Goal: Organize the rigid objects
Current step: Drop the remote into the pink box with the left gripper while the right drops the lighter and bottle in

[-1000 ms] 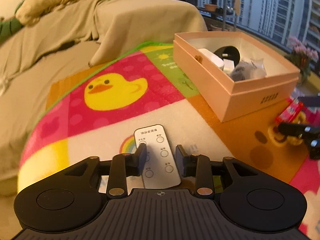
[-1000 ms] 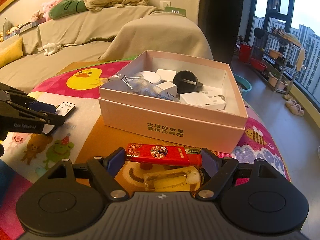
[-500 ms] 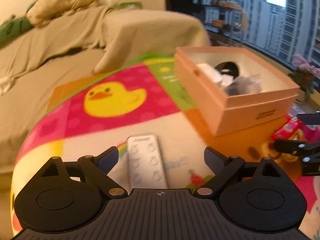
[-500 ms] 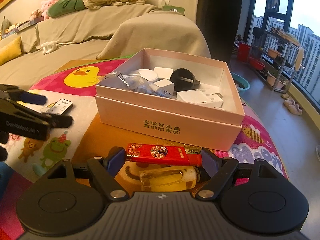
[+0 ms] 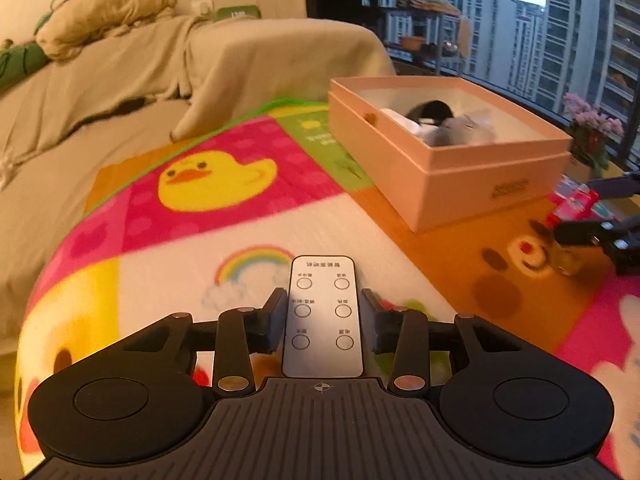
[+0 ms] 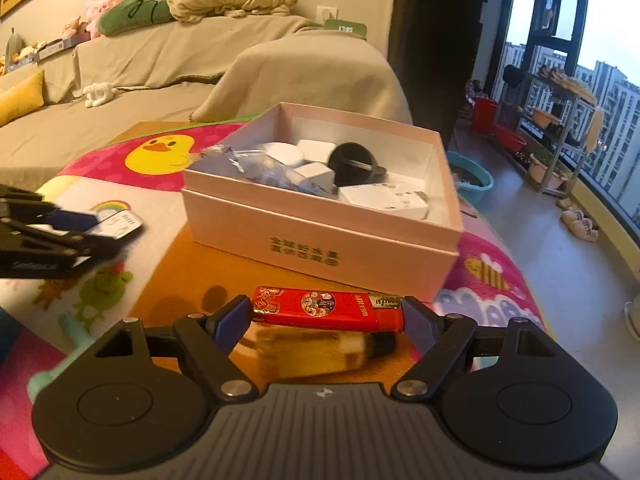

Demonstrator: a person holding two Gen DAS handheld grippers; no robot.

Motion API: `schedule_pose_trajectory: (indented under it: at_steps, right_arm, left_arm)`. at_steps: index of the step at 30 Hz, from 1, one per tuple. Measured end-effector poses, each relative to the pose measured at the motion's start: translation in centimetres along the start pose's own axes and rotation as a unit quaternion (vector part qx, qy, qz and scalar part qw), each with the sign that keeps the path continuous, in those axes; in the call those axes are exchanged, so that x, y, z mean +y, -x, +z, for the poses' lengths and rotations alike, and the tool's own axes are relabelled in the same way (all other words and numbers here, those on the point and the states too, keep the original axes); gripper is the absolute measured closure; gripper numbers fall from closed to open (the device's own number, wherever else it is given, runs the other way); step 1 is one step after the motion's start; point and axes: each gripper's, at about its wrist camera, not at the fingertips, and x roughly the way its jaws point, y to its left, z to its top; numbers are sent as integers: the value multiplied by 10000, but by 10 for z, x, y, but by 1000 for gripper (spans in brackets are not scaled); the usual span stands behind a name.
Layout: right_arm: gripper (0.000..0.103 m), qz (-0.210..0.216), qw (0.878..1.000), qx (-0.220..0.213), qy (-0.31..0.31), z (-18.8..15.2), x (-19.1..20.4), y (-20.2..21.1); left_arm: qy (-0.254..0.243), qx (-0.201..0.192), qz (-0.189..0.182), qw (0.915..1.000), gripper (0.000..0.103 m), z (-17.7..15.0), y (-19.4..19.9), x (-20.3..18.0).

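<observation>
R claw (image 6: pixel 325 322) clamps red lighter (image 6: pixel 327 309) near box (image 6: pixel 320 240).
</observation>
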Motion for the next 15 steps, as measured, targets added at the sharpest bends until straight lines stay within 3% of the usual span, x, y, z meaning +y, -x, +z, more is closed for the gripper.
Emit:
schedule_pose_trajectory:
  at_steps: [4,9,12,15]
  right_arm:
    - [21,-30,9999,-46,-120,-4,-15,9]
    - [21,40,9994,-262,-228,-6,-33,28]
    - [21,-4,9986,-440,-297,-3,-41,35]
    - [21,-118,9978,-487,-429,-1,-48,34]
  left_arm:
    - [148,21,-602,9981,60,12,27,-11]
    - [-341,-570,-1022,9925,60,72,57,-45]
    - [-579,-1032,-1182,9859,60,119,48,-67]
    - [-338,-1229,-1568,9794,59,149,13,-80]
